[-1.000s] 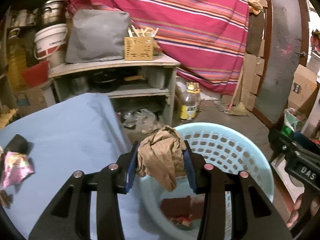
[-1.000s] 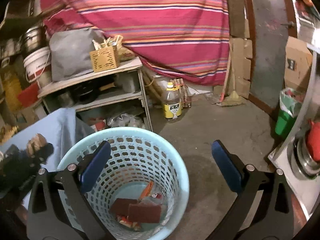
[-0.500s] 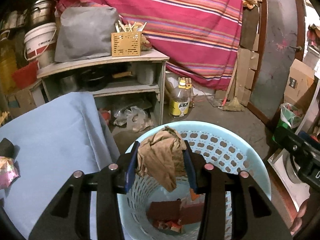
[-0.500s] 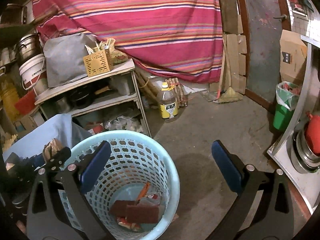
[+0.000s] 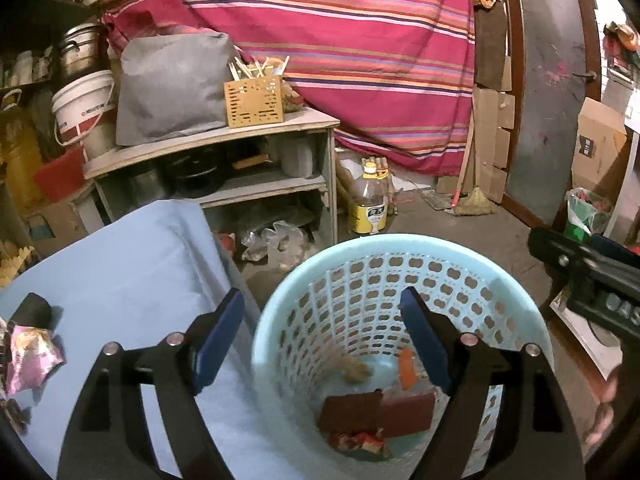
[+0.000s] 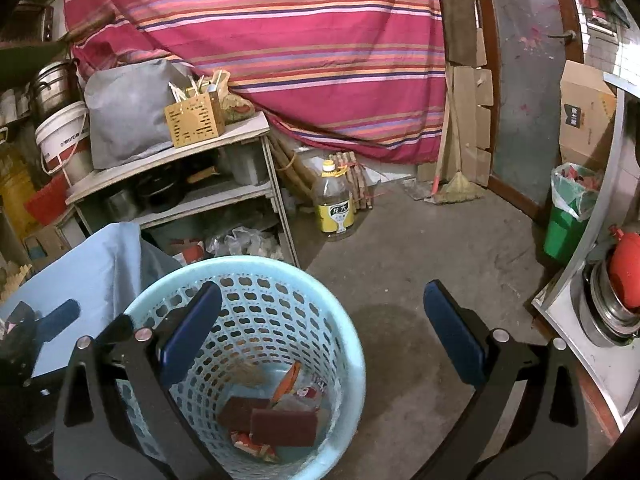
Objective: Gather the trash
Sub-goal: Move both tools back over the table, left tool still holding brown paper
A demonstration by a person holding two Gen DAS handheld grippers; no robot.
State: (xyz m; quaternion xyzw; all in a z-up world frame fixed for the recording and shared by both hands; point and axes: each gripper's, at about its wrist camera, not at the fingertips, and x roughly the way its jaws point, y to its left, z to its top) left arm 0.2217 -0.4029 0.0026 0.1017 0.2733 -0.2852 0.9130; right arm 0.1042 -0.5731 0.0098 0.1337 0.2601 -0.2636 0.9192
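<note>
Only my left view shows the crumpled pink foil wrapper (image 5: 30, 356) on the blue-covered counter (image 5: 132, 264). My left hand-held gripper (image 5: 322, 322) has just been opening, nothing between its jaws; the tan crumpled rag (image 5: 354, 368) lies below it inside the light-blue perforated plastic basket (image 5: 400, 246). My right hand-held gripper (image 6: 318, 314) stands apart, empty.

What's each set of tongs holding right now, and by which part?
Nothing. The left tongs have just been opening, nothing between the pads; a brown crumpled scrap is inside the blue basket. The right tongs are open and empty.
</note>
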